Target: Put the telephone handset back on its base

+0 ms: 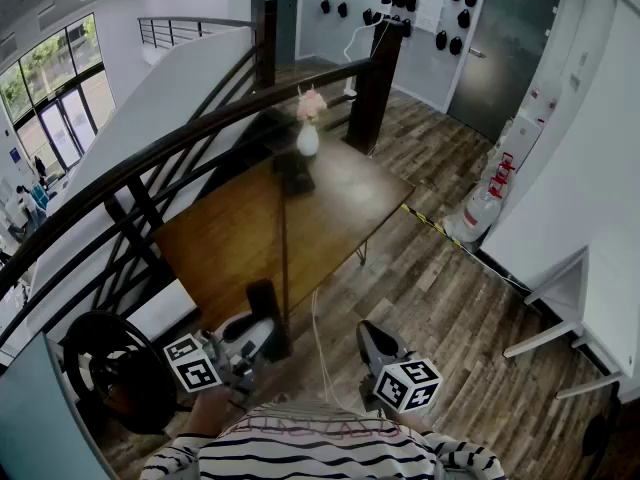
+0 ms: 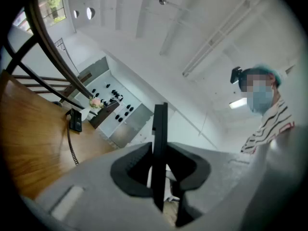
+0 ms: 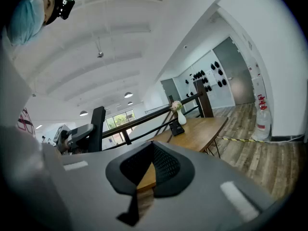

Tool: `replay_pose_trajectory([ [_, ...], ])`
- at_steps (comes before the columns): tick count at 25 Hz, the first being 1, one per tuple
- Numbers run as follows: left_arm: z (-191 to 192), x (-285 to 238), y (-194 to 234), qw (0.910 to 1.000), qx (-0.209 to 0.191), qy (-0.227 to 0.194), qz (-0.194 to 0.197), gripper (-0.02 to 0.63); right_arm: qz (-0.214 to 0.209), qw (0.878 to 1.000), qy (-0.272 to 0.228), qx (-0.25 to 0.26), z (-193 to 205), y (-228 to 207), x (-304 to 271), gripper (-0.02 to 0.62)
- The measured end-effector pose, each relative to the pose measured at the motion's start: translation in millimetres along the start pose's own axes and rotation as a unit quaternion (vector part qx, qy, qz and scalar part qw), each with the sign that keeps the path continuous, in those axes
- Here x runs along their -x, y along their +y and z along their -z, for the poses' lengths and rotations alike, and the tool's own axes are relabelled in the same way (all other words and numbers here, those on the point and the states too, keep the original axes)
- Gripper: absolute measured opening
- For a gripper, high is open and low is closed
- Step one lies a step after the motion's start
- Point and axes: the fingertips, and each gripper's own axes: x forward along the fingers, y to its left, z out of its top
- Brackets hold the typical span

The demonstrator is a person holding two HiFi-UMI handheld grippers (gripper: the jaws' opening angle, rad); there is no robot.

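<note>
Handset (image 1: 266,310), a black slab, stands pinched edge-on in the left gripper (image 1: 255,336) at the near end of the table (image 1: 225,238). Its cord (image 1: 284,248) runs up the tabletop to the base (image 1: 293,173) at the far end, just beside a flower vase (image 1: 308,136). A tugged cord or careless reach could topple that vase. Right gripper (image 1: 372,340), jaws pressed together, holds nothing.
</note>
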Motion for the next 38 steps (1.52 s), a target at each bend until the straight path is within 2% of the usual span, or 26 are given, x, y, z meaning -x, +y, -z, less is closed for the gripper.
replay_pose_trajectory([
  [10,20.8,-13.9,-7.7,0.9999,0.006,0.006,-0.008,0.078,-0.005,1.0,-0.006,0.002,1.8,-6.9,15.1,0.0],
  [15,40.3,-27.5,-12.1,0.9998,0.006,-0.001,-0.019,0.08,-0.001,1.0,-0.016,0.025,-2.3,-23.4,25.4,0.0],
  [19,51.5,-33.2,-4.2,0.9993,0.008,-0.002,-0.035,0.08,-0.003,1.0,-0.006,0.02,3.8,-38.8,20.3,0.0],
  [24,44.7,-50.5,29.3,0.9988,0.019,-0.003,-0.046,0.078,-0.005,1.0,0.005,0.012,1.6,-58.5,-7.6,0.002],
  [28,28.2,-80.0,68.5,0.9985,0.033,-0.009,-0.042,0.078,0.003,1.0,0.008,0.004,-15.2,-84.5,-44.4,0.002],
  [38,-26.7,-116.9,172.5,0.9982,0.056,0.002,-0.024,0.077,0.013,1.0,0.004,0.009,-57.6,-108.7,-165.2,0.002],
])
